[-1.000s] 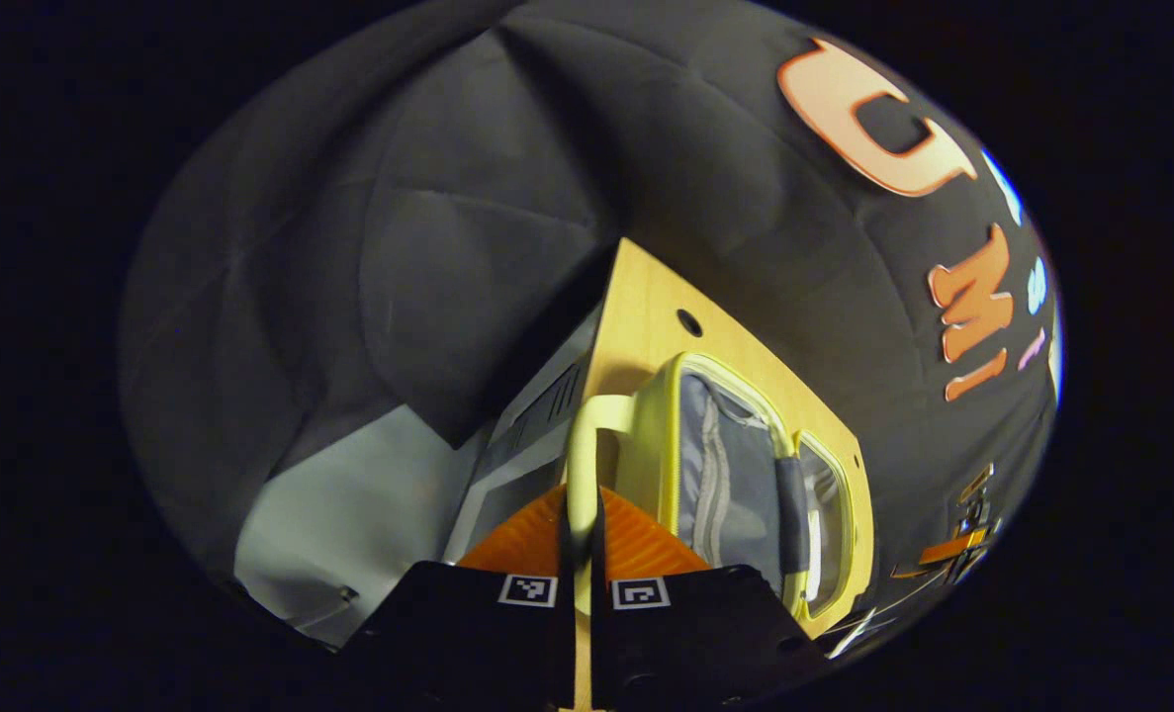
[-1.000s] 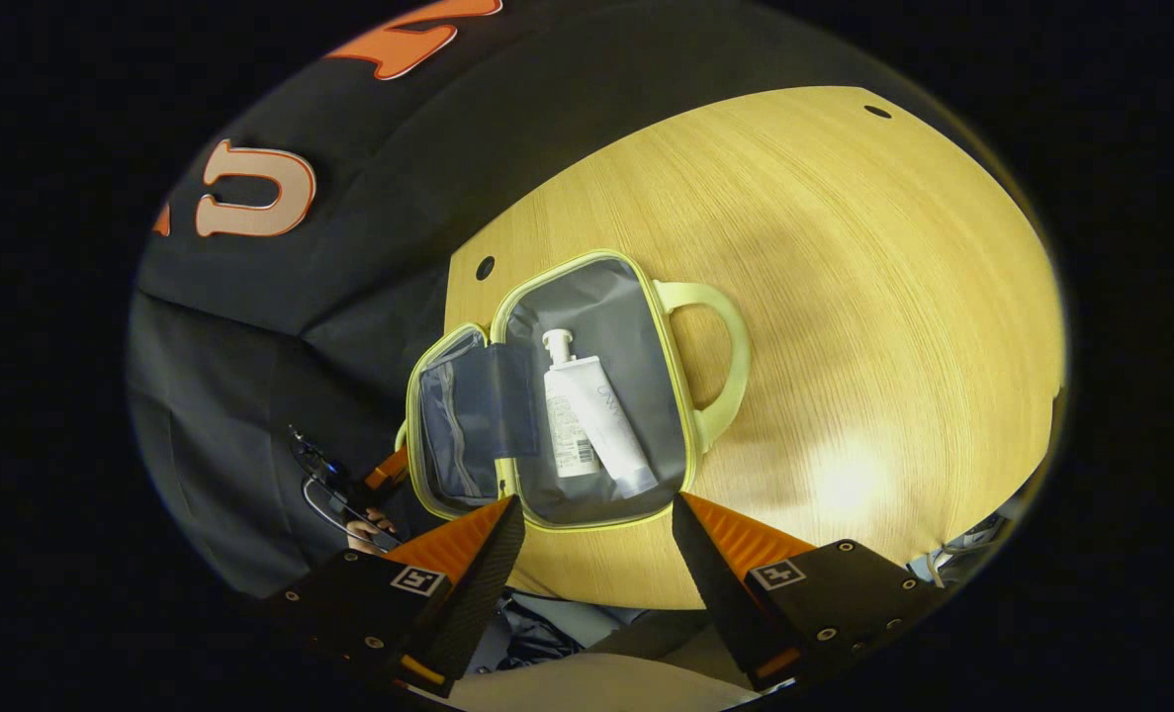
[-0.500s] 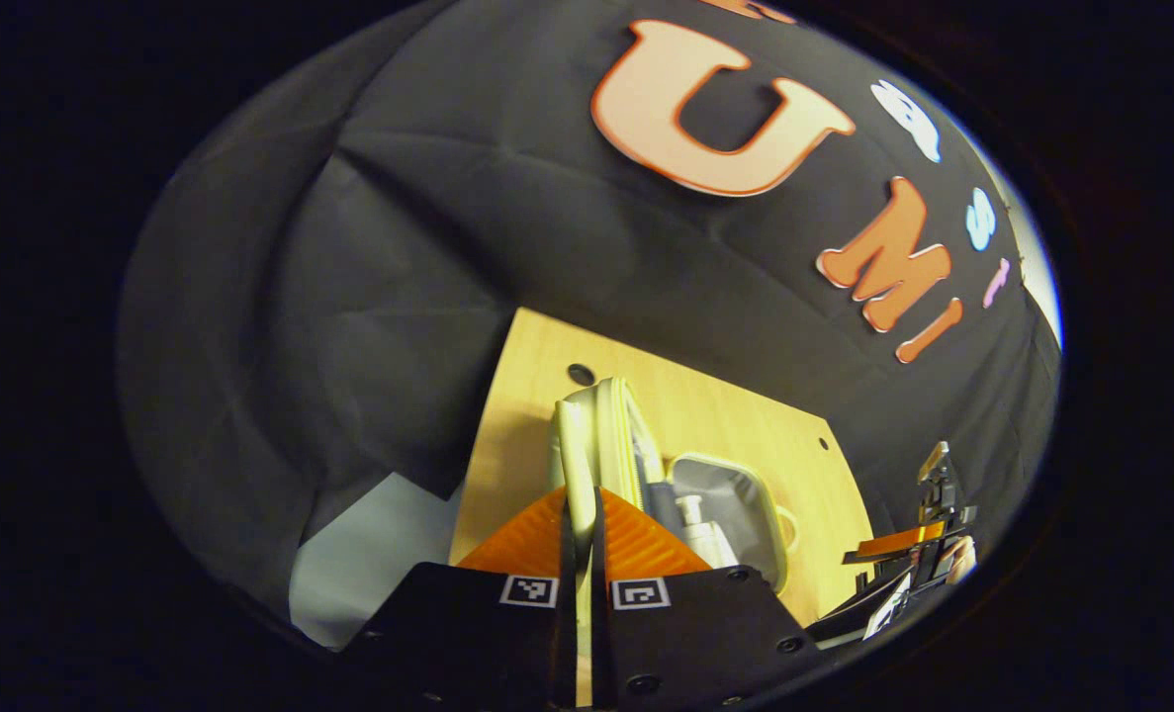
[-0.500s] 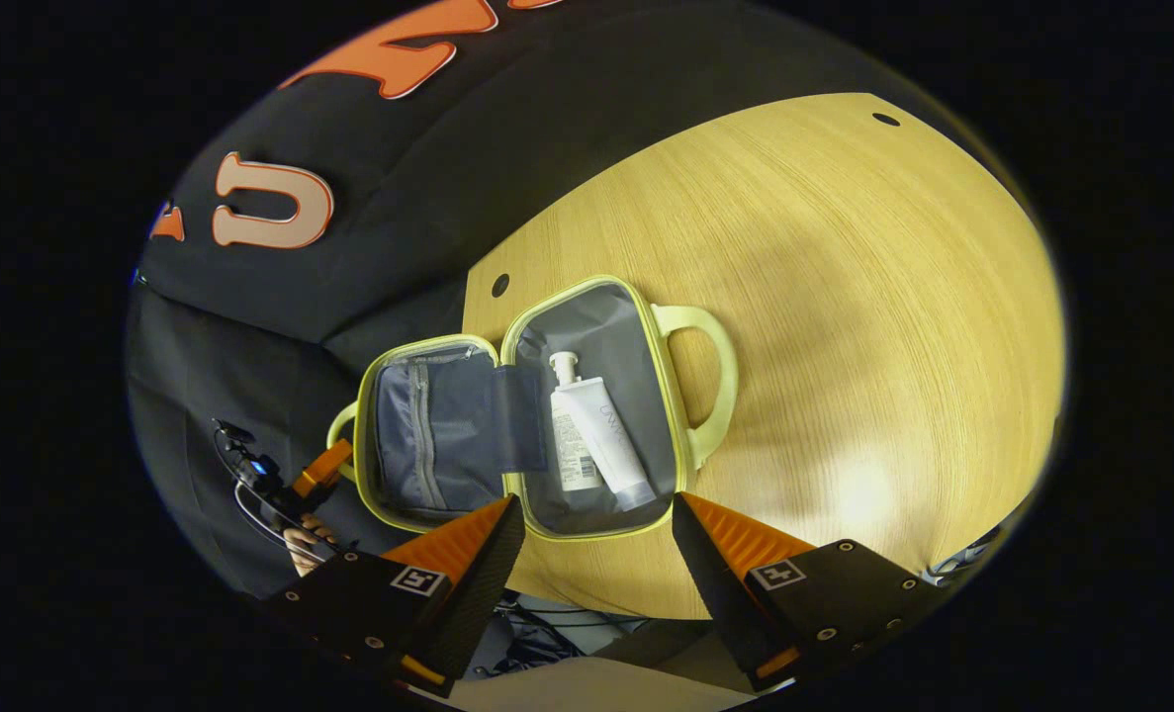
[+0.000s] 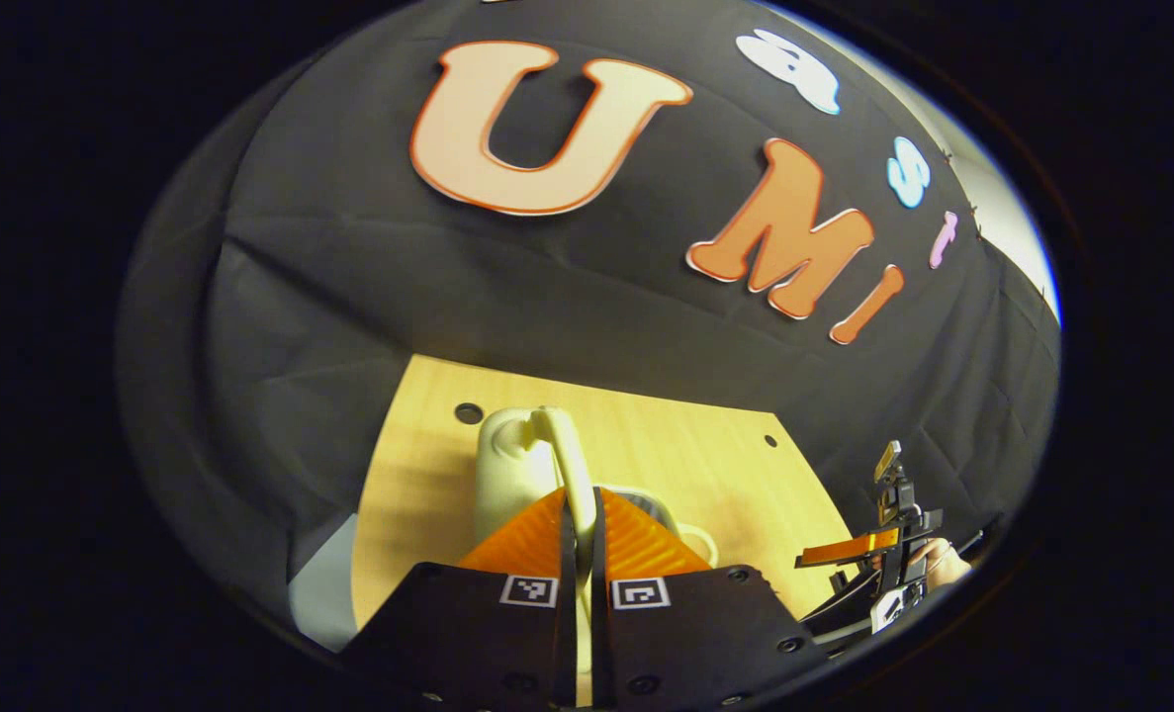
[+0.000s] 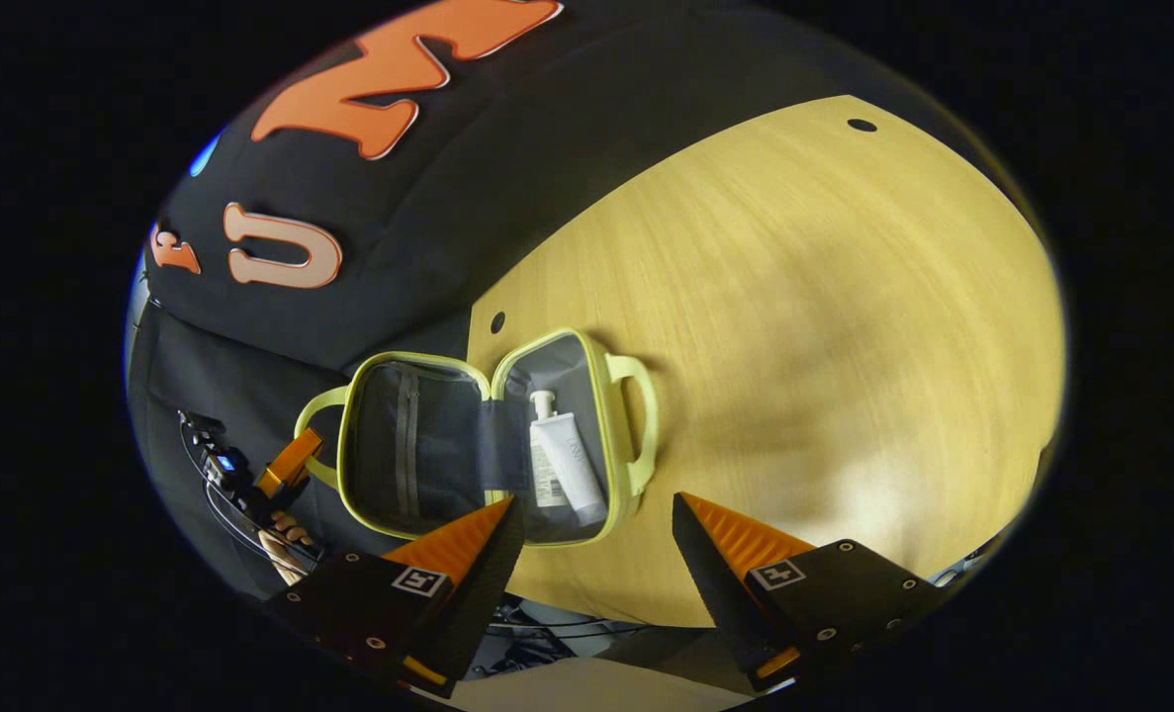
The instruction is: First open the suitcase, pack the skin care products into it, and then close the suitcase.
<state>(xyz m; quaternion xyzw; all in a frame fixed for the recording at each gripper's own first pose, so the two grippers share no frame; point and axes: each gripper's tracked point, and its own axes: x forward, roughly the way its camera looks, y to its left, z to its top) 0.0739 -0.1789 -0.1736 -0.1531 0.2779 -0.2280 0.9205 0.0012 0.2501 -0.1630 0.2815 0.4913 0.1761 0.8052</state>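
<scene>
The pale yellow suitcase [image 6: 618, 465] lies open on the wooden table [image 6: 794, 326] near its left edge. A white tube of skin care [image 6: 562, 467] rests in its grey-lined base. The lid [image 6: 404, 445] stands raised to the left, lining toward the right gripper view. My left gripper [image 5: 579, 506] is shut on the lid's handle [image 5: 559, 445]; the lid's outer shell [image 5: 502, 475] rises just ahead of it. From the right gripper view, the left gripper [image 6: 285, 465] sits at the lid's far handle. My right gripper [image 6: 596, 502] hovers open above the case's near end, holding nothing.
The table's left edge [image 6: 478, 336] runs just behind the case, with a small round hole [image 6: 496, 322] near the corner. Bare wood stretches to the right of the case. A hand [image 5: 938, 559] holds the right gripper [image 5: 883, 539] off the table's right side.
My left gripper has swung upward with the handle, lifting the lid from hanging low to raised. The right gripper drew back from the case and stays open.
</scene>
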